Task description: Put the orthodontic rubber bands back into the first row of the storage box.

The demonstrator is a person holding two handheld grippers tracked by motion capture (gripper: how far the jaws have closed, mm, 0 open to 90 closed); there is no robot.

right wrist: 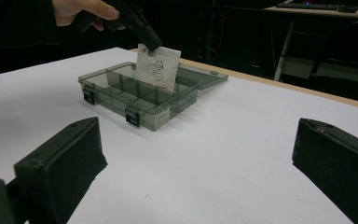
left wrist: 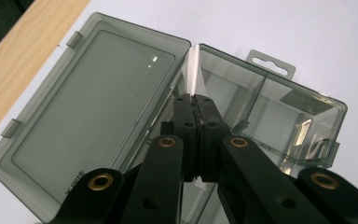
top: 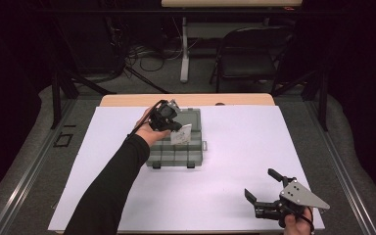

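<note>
**Holding a small card over an open compartment box**

Covering most of the scene is the white tabletop (top: pixel 235 161), with a wooden edge at its far side. On it lies a smoky grey plastic box (top: pixel 176 147) with several compartments; its lid (left wrist: pixel 88 112) is folded back flat on the tabletop, beside the left fingers in the left gripper view. The left gripper (left wrist: pixel 195 100) is above the box, and its fingers are pressed together on the upper edge of a white card (right wrist: pixel 157 69). The card hangs below these fingers, upright, with its lower part inside one of the back compartments; it carries a small black drawing of an animal. The right gripper (top: pixel 269 188) is well apart from the box, near the front edge of the tabletop, and its fingers (right wrist: pixel 58 168) stand wide apart with nothing between them.
</note>
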